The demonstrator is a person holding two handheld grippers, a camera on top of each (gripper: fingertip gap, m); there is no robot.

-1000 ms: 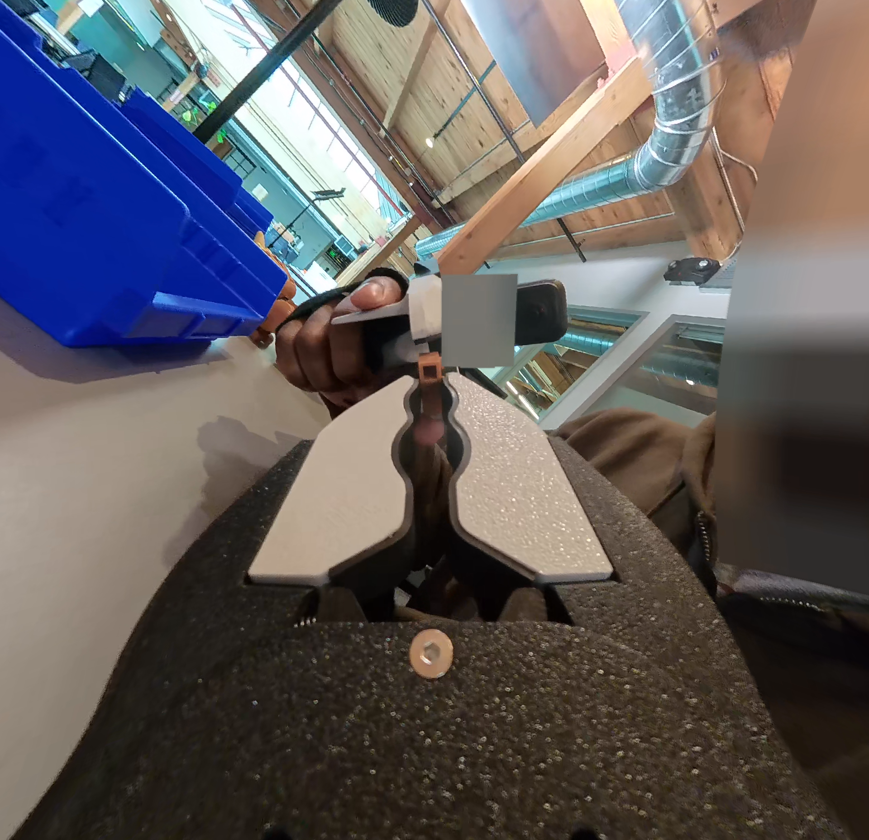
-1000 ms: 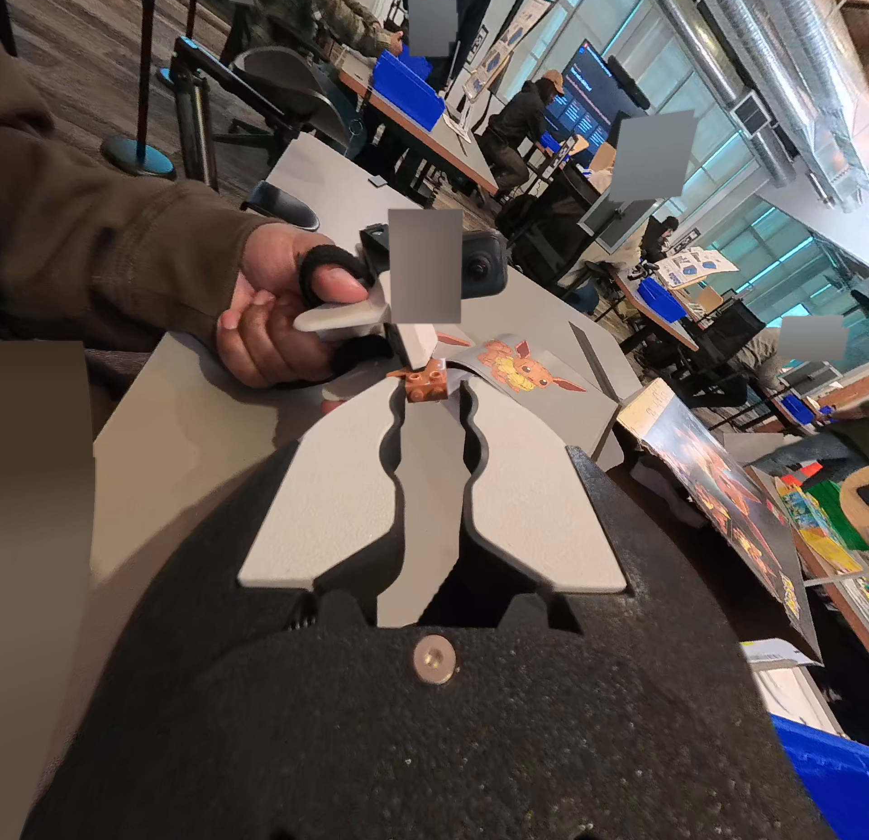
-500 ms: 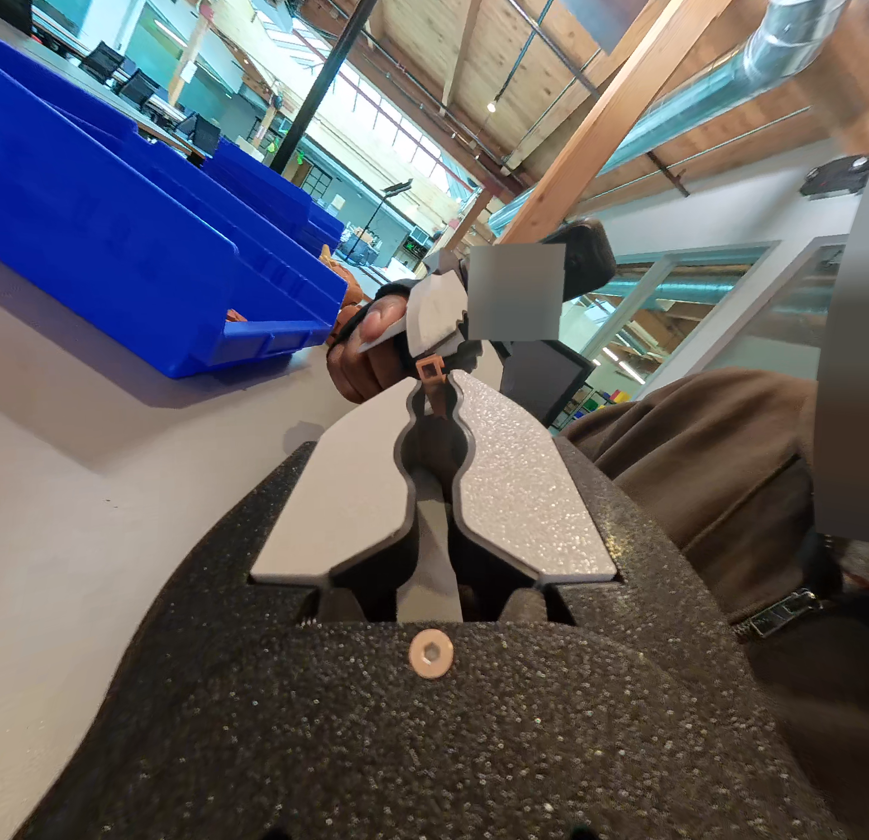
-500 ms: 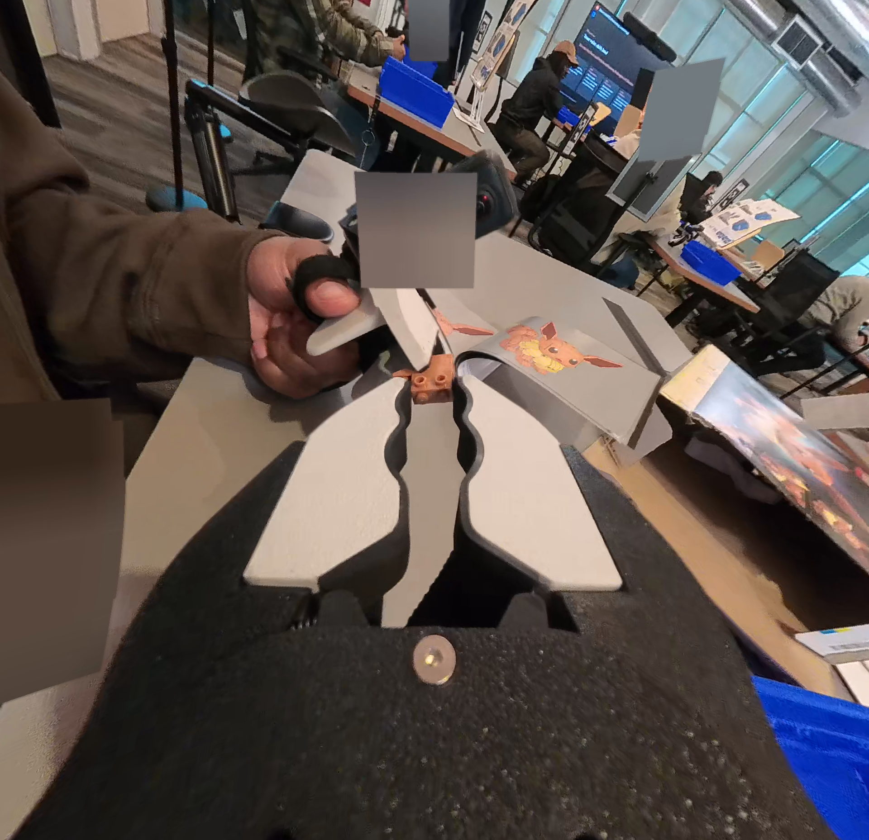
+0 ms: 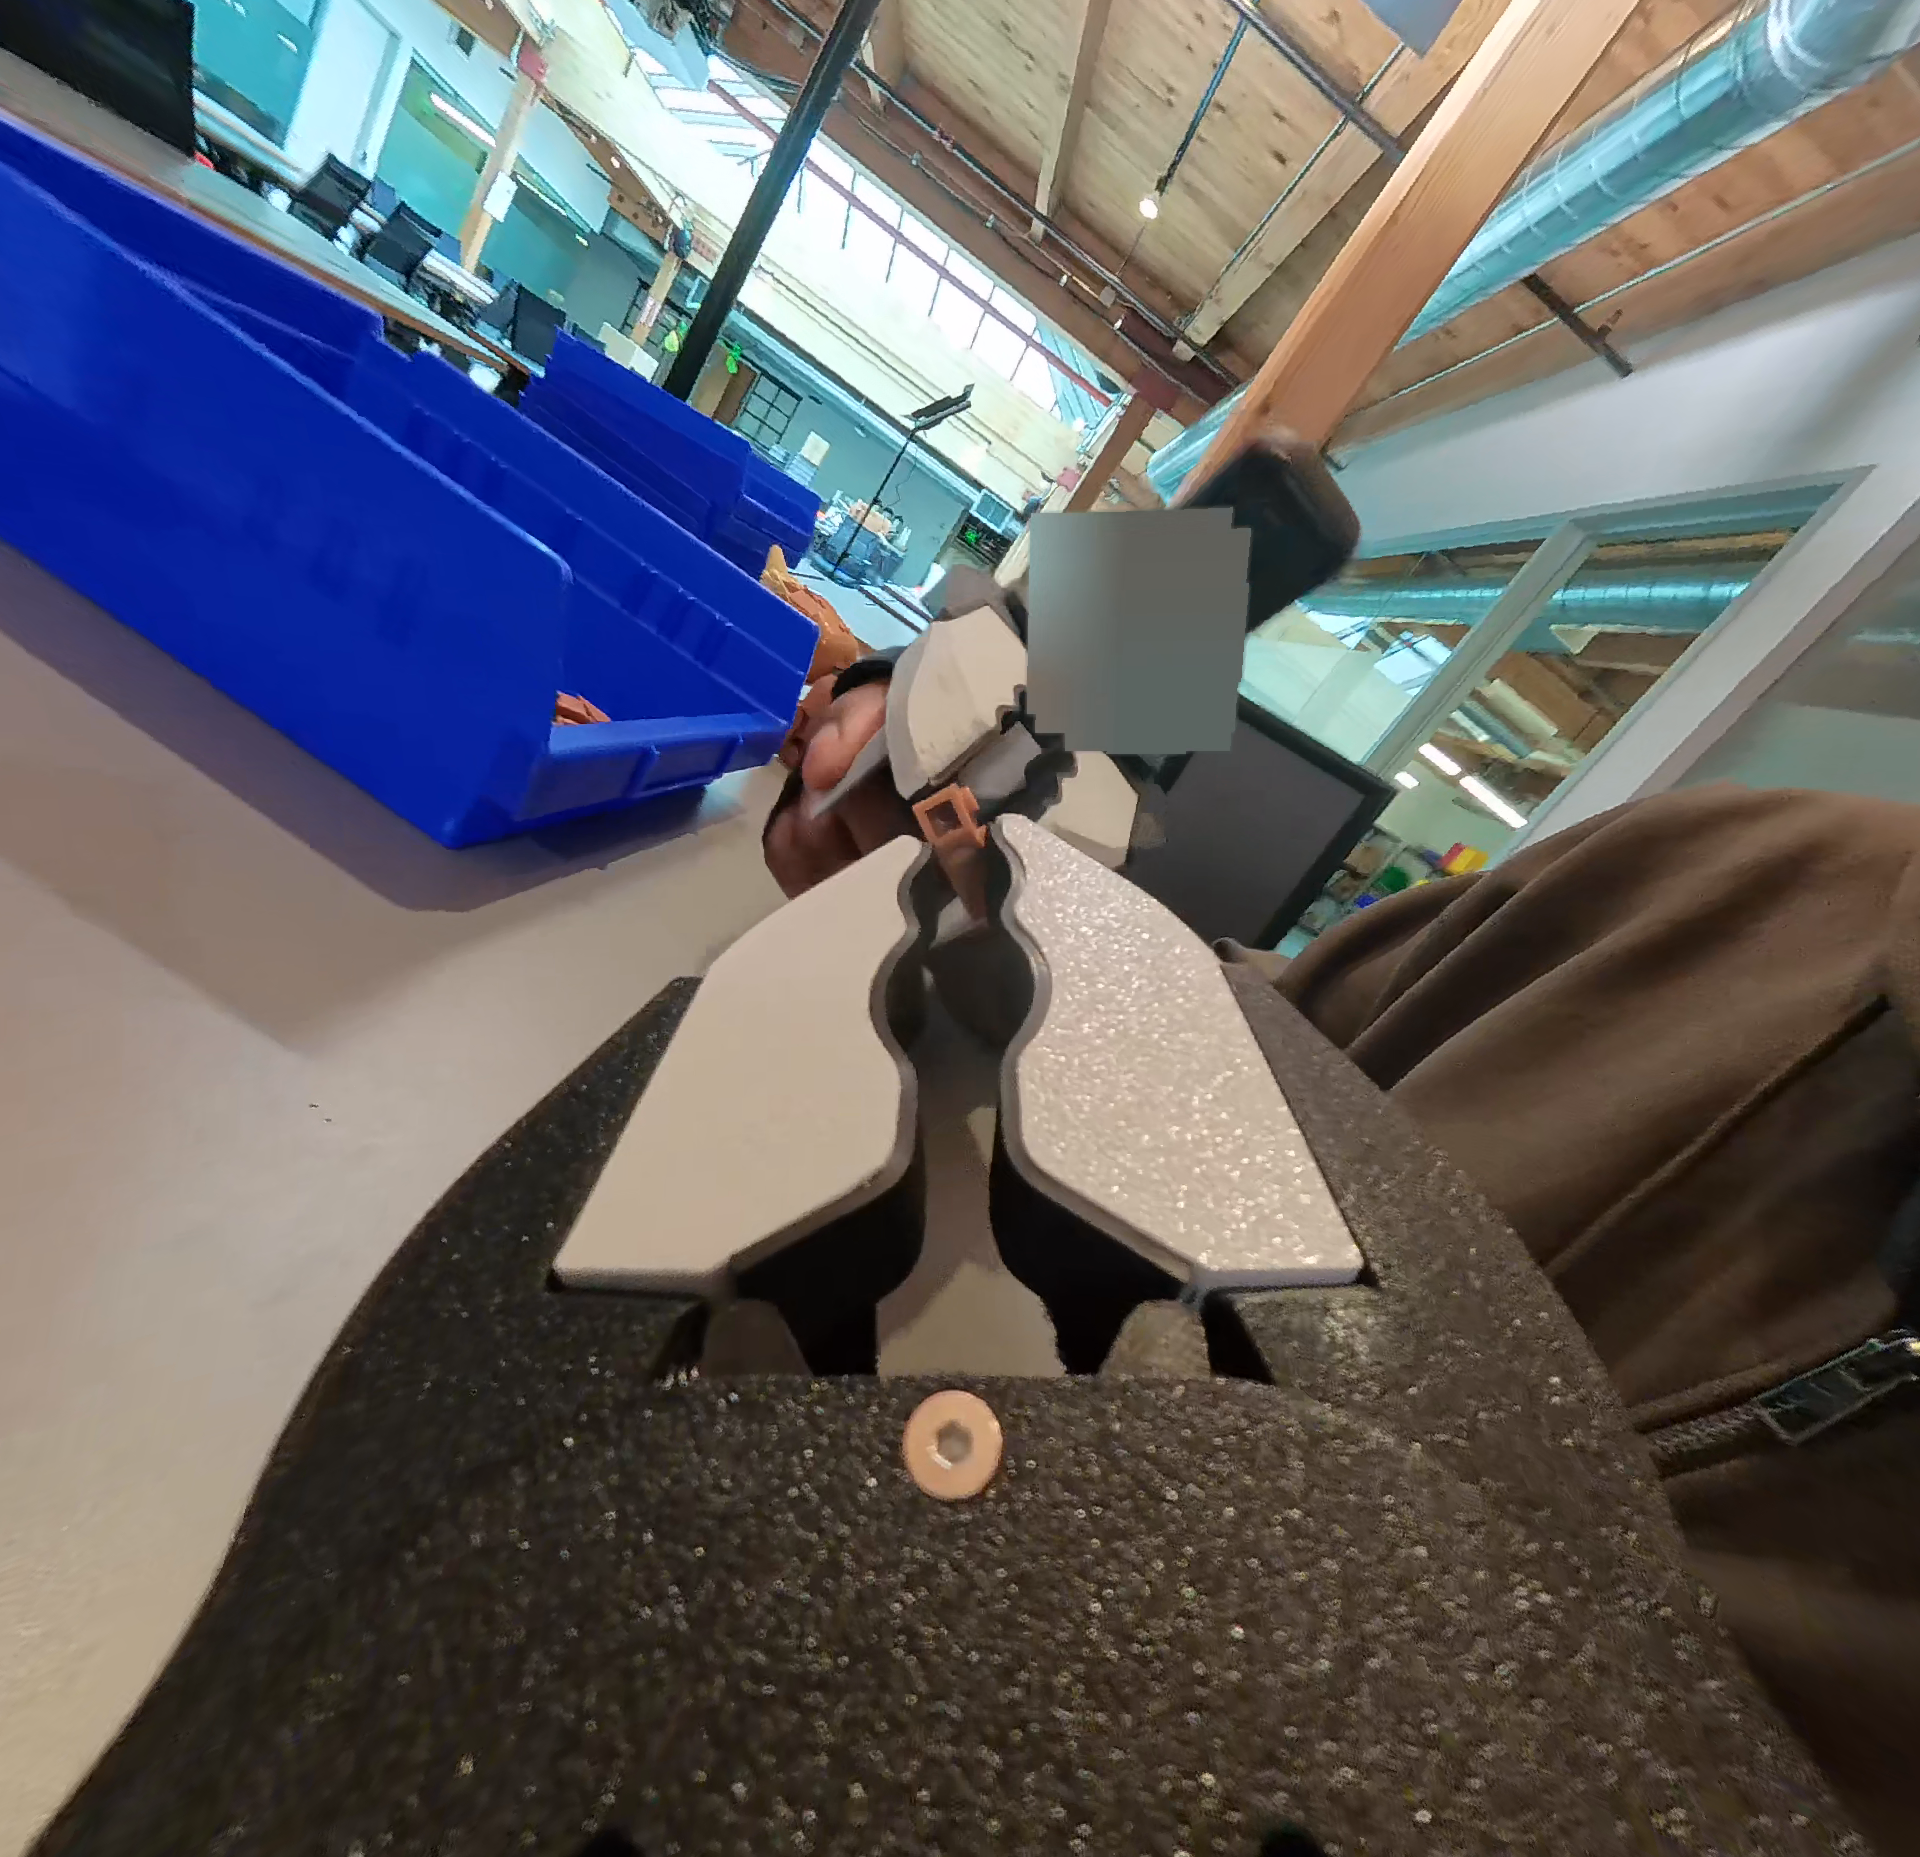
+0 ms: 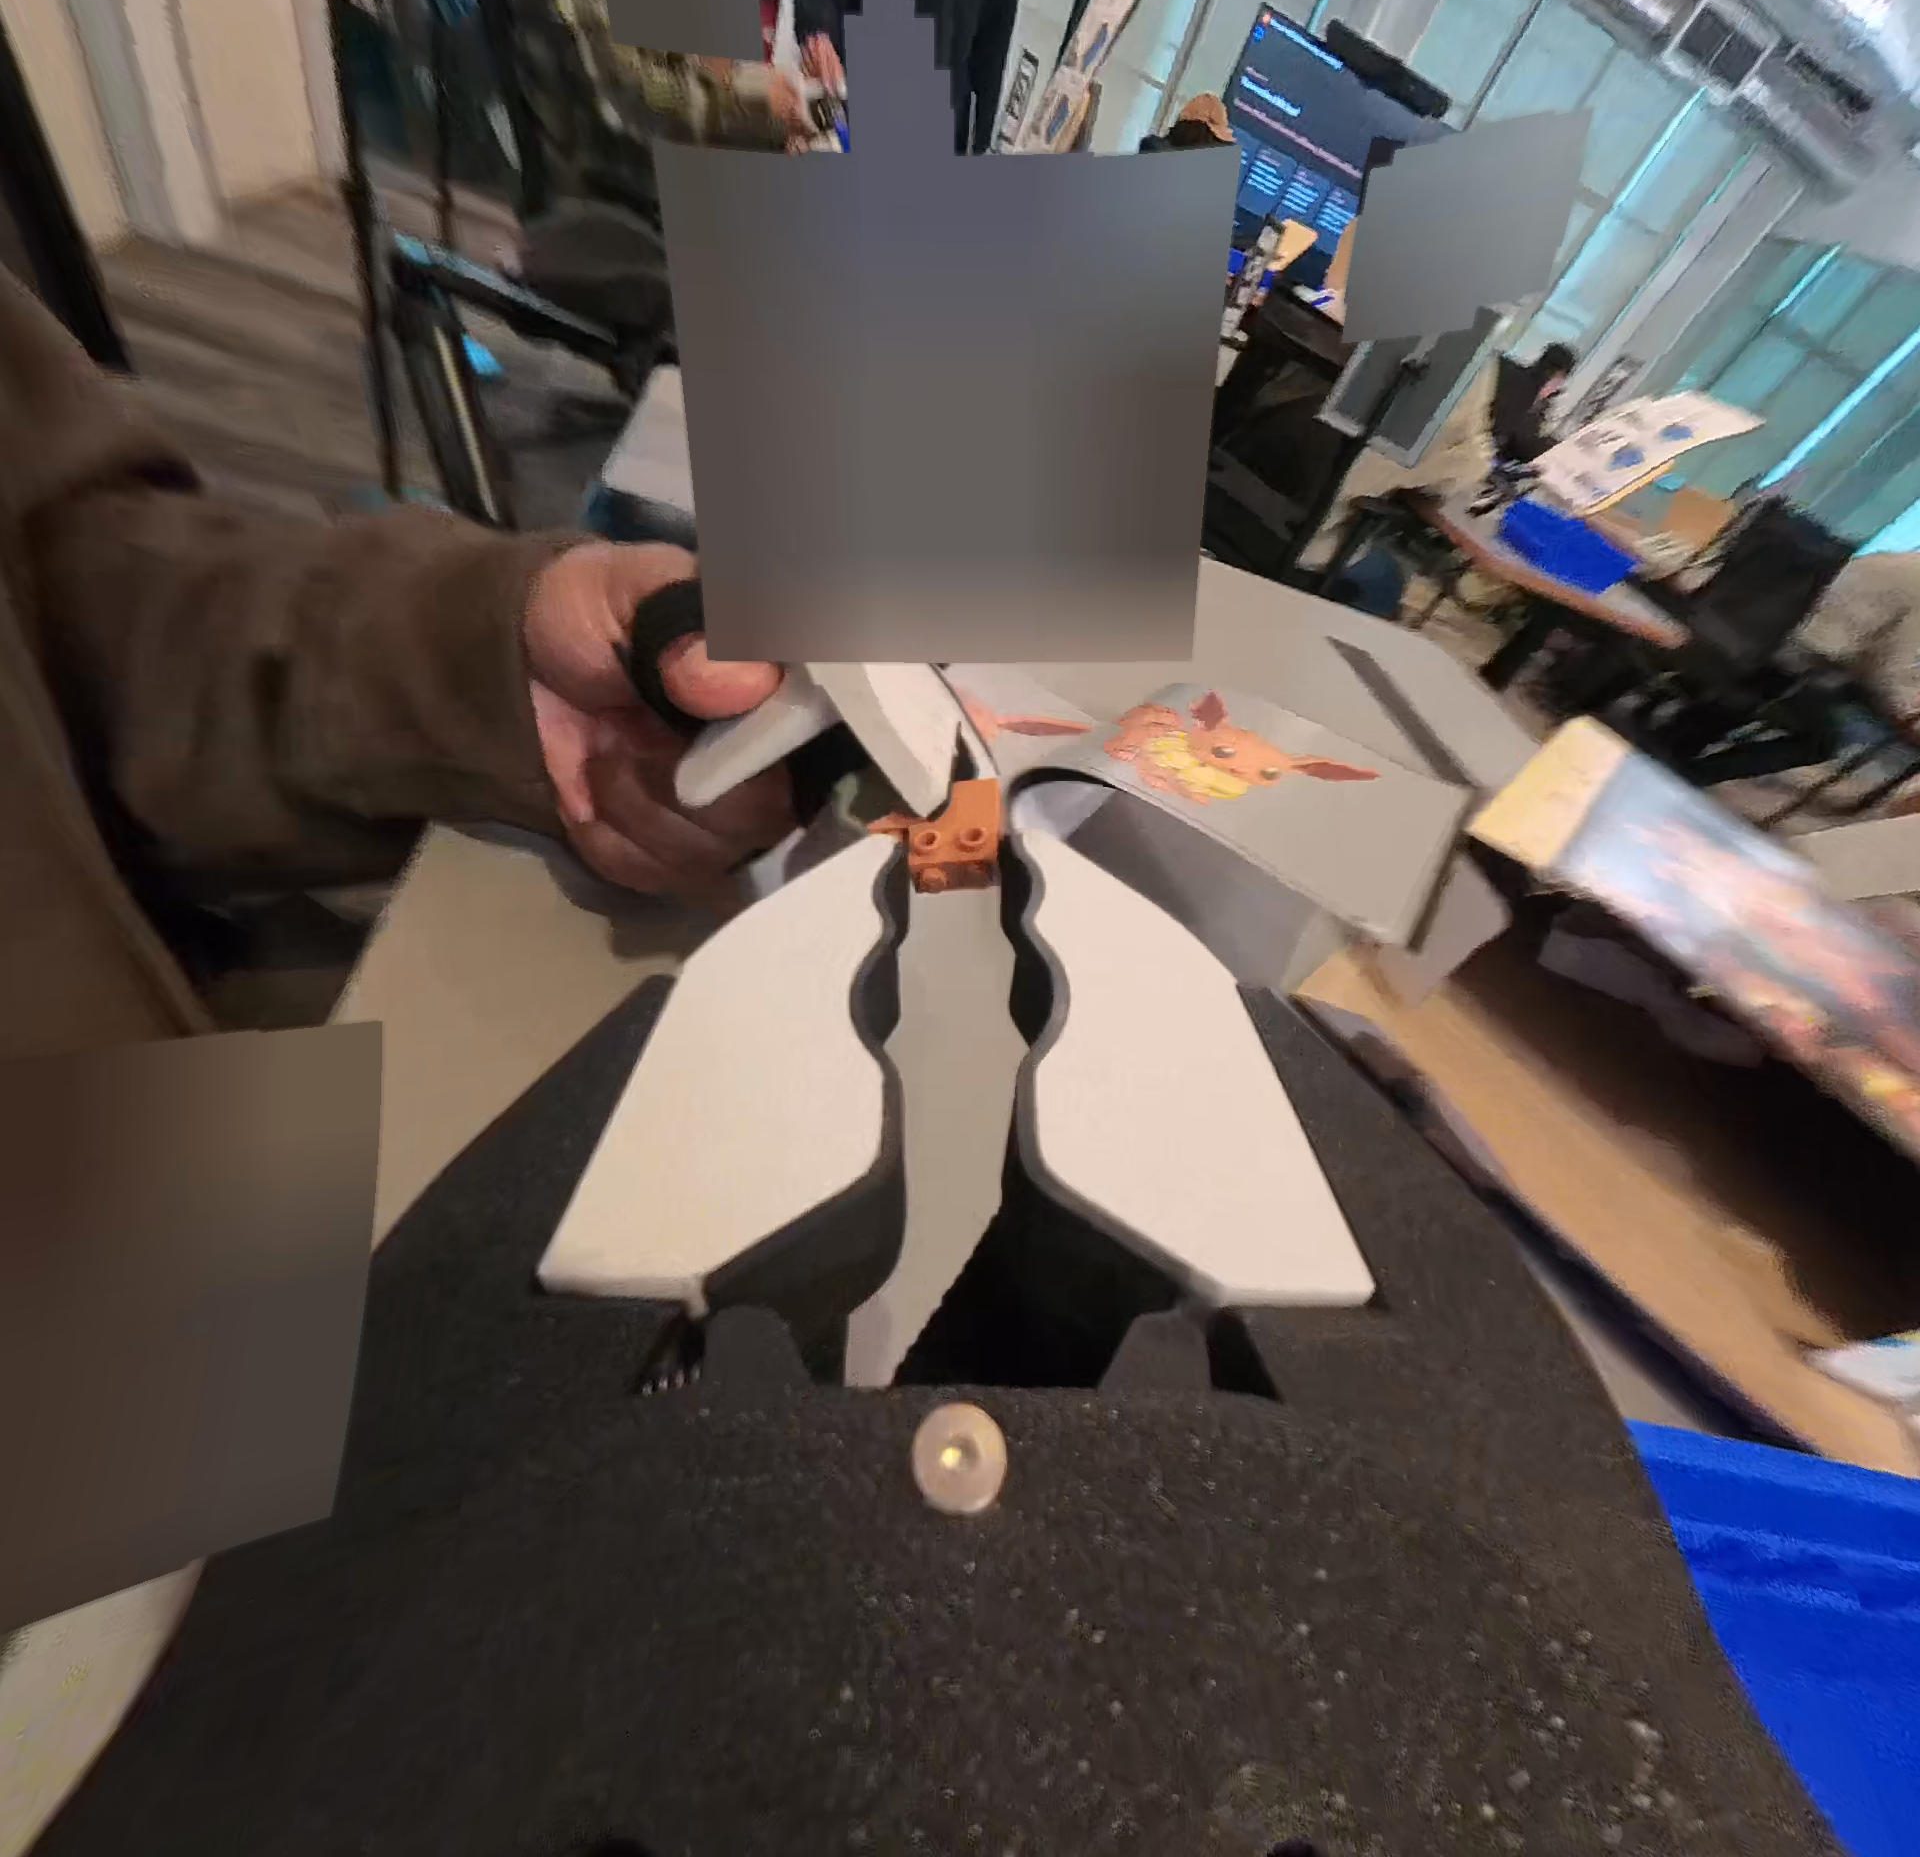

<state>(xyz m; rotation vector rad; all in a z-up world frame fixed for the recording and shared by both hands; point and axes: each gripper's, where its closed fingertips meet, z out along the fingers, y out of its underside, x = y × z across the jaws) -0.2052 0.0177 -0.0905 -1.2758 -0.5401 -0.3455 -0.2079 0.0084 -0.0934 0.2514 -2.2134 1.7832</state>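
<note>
We record the left gripper (image 5: 961, 846) with its jaws drawn narrow and clamped at the tips on a small orange-brown brick (image 5: 948, 822), whose hollow square end faces the camera. In the right wrist view, the right gripper (image 6: 951, 862) likewise stands narrow, its tips closed on the same kind of orange brick (image 6: 954, 846), here showing side studs. We note the two tools meet nose to nose: the opposite gripper's grey fingers (image 6: 899, 737) touch the brick from above, and we cannot tell whether one piece or two joined pieces sit between them. The brick is held above the grey table (image 5: 187, 1080), clear of its surface.

Just behind, a hand (image 6: 634, 758) in a brown sleeve (image 6: 260, 685) grips the left tool's handle; the other hand (image 5: 821, 799) appears in the left wrist view.

Farther off to the left, a blue bin (image 5: 312, 581) rests on the table with brown pieces at its open front. Beyond the right gripper lies a grey curved sheet bearing an orange cartoon animal (image 6: 1216, 747), and a printed box (image 6: 1714, 893) beside it.
</note>
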